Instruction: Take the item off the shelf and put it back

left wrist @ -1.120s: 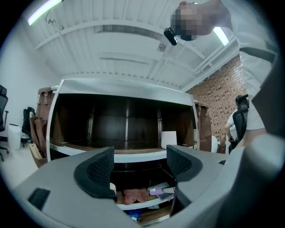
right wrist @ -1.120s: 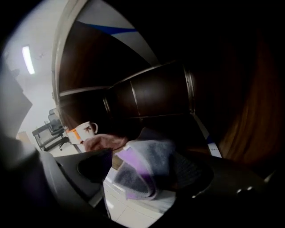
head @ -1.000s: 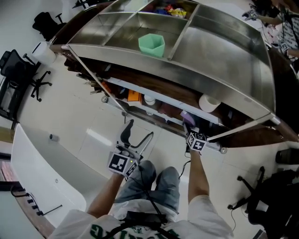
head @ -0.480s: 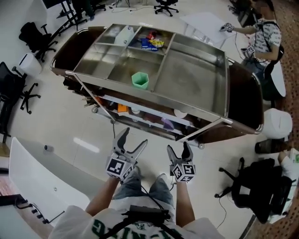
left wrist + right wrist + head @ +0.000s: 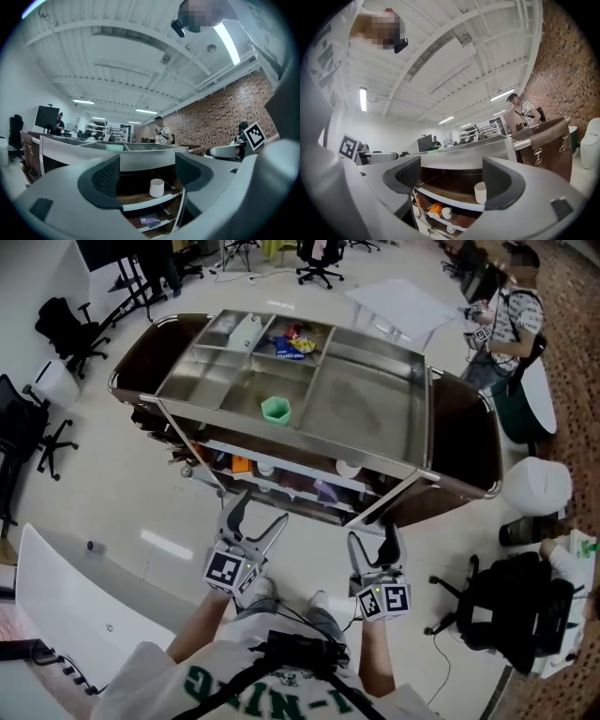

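The steel cart stands ahead with open shelves under its tray top. A white cup sits on the upper shelf, also seen as the white cup and the white cup. A purple item lies on the shelf below, near an orange box. My left gripper is open and empty, short of the cart. My right gripper also stands back from the shelves; its jaws are closing slightly with nothing between them.
A green cup stands in the cart's top tray, with small coloured items at the back. Office chairs are at the left, a white table at the lower left, a black chair at the right. A person stands beyond the cart.
The right gripper has drawn back out of the shelf, empty. The person has stepped away from the cart, and both grippers now hang apart from it.
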Demonstrator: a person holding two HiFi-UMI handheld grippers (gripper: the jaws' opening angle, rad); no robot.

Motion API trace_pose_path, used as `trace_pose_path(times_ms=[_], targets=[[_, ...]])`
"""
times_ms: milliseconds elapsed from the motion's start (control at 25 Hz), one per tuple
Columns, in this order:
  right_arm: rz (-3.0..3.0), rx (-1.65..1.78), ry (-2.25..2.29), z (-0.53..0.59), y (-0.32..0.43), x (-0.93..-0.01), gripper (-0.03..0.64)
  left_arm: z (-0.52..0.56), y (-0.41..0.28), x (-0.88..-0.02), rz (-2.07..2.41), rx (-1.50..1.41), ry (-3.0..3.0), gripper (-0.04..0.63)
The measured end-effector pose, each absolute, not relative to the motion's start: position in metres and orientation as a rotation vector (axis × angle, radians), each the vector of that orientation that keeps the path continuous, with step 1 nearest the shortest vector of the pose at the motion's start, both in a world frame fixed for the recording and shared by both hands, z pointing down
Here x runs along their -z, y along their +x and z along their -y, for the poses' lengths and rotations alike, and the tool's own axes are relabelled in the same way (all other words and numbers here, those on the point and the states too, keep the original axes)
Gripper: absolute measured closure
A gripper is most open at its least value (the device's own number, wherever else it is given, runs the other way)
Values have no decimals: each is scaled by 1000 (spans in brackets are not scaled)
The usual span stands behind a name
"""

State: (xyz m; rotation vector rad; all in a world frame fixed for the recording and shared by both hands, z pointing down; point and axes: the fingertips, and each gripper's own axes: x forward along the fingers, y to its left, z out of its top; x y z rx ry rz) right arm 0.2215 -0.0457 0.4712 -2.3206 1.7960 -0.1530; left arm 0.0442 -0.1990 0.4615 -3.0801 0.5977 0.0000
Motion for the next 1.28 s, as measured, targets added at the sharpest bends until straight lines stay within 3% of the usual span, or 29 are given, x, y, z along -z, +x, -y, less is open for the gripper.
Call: trace_pose_path(times_ms=[440,1280], targets=[[-1774,-130,-2553,24,244,-414,235,180,48,-433,-583,-61,-3039,239],[-1844,-132,-2457,30,205,-408,236,166,35,-426,-596,-111,-3044,239]])
